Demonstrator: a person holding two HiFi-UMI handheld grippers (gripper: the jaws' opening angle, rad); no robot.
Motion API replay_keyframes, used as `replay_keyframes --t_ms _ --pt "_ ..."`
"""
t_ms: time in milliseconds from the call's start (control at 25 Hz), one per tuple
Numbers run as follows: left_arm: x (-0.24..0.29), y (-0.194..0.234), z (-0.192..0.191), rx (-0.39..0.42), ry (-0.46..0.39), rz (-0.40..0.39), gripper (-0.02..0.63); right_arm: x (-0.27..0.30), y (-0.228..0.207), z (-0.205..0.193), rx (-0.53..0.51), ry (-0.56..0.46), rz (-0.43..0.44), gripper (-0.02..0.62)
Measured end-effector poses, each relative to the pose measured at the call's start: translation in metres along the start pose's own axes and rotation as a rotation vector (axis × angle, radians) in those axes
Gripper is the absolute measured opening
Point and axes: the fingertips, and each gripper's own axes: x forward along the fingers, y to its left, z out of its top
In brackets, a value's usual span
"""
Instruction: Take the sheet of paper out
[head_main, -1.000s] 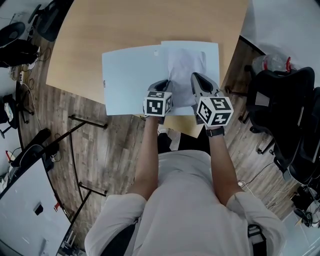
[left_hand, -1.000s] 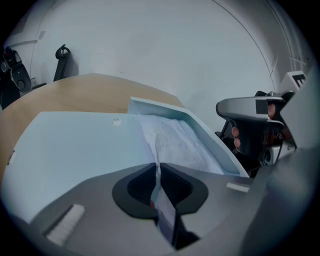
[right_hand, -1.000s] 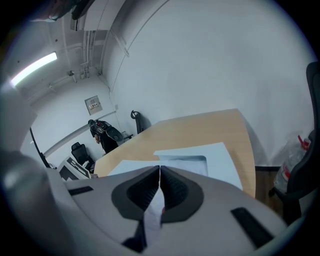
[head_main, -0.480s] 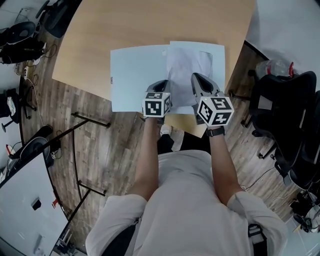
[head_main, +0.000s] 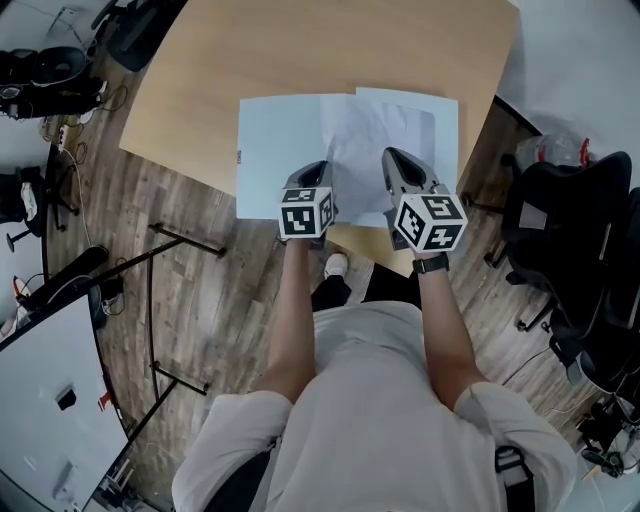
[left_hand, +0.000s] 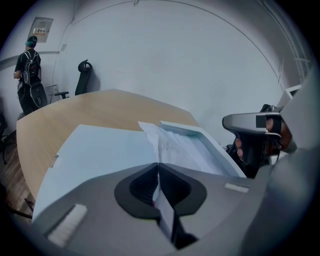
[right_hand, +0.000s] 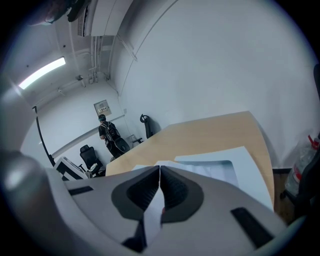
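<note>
The left gripper (head_main: 320, 166) has its jaws together, clamped on the near edge of the paper (head_main: 380, 135). A second ago the paper lay flat. Now it rises crumpled just ahead of these jaws, drawn left over the fold of the folder (head_main: 275, 150). The right gripper (head_main: 392, 155) is closed on a thin pale edge, seemingly the folder's, beside the paper.

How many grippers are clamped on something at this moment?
2. The left gripper is shut on the sheet of paper near the open folder's fold. The right gripper is shut on the folder's near edge, on its right half.
</note>
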Motion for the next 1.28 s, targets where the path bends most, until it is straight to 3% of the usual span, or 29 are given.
replay_keyframes --t_ms 720,1000,1280 --pt "-0.080 0.025 0.055 0.051 -0.189 0.048 0.011 -0.030 0.048 0.032 -0.061 -0.104 0.006 0.012" --pt "-0.112 0.008 0.096 0.115 -0.302 0.039 0.011 -0.060 0.054 0.064 -0.107 -0.184 -0.015 0.012" --pt "-0.160 -0.028 0.141 0.146 -0.471 0.009 0.009 -0.097 0.079 0.113 -0.182 -0.303 -0.014 0.012"
